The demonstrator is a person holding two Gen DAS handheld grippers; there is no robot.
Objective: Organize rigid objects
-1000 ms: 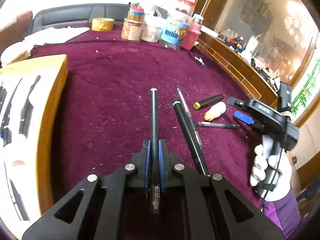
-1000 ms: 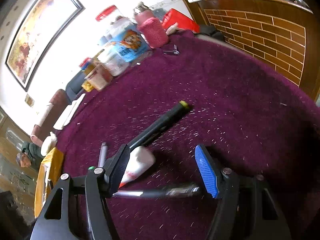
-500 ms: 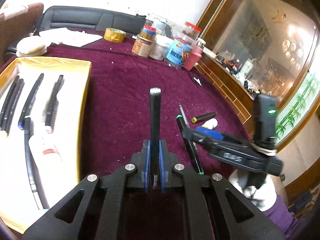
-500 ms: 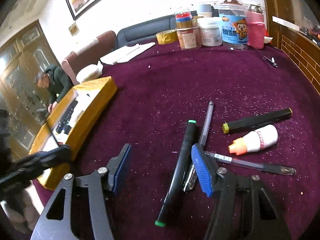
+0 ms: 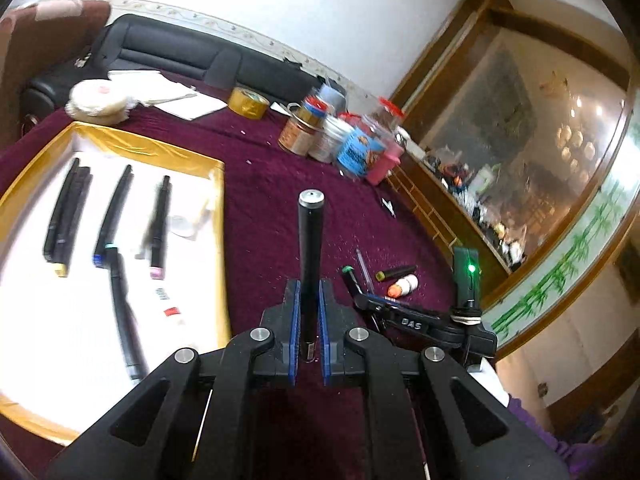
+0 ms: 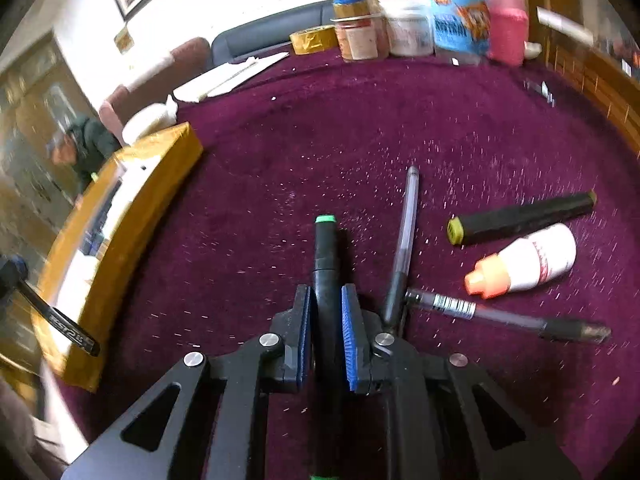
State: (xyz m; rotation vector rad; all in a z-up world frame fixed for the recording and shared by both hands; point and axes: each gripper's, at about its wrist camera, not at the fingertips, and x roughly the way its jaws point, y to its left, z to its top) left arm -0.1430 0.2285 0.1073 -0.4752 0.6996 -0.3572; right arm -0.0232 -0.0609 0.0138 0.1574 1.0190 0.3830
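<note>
My left gripper [image 5: 307, 294] is shut on a black silver-tipped pen [image 5: 309, 240] and holds it above the maroon cloth, right of the gold-rimmed box [image 5: 218, 216] that holds several markers [image 5: 114, 208]. My right gripper [image 6: 326, 300] is shut on a black green-capped marker [image 6: 326, 248] that lies on the cloth; it shows in the left wrist view [image 5: 358, 298] too. Beside it lie a clear pen [image 6: 406, 232], a barcoded pen [image 6: 500, 314], a yellow-ended black marker [image 6: 520, 218] and a white bottle with an orange cap [image 6: 528, 262].
Jars and tins [image 6: 408, 28] and a roll of yellow tape [image 6: 312, 40] stand at the table's far edge. Papers [image 5: 176, 96] lie at the back left. A small clip [image 6: 542, 90] lies at the right. A wooden ledge [image 5: 440, 208] borders the table on the right.
My right gripper moved over the green-capped marker and shut on it. My left gripper rose with its pen and the view swung toward the box.
</note>
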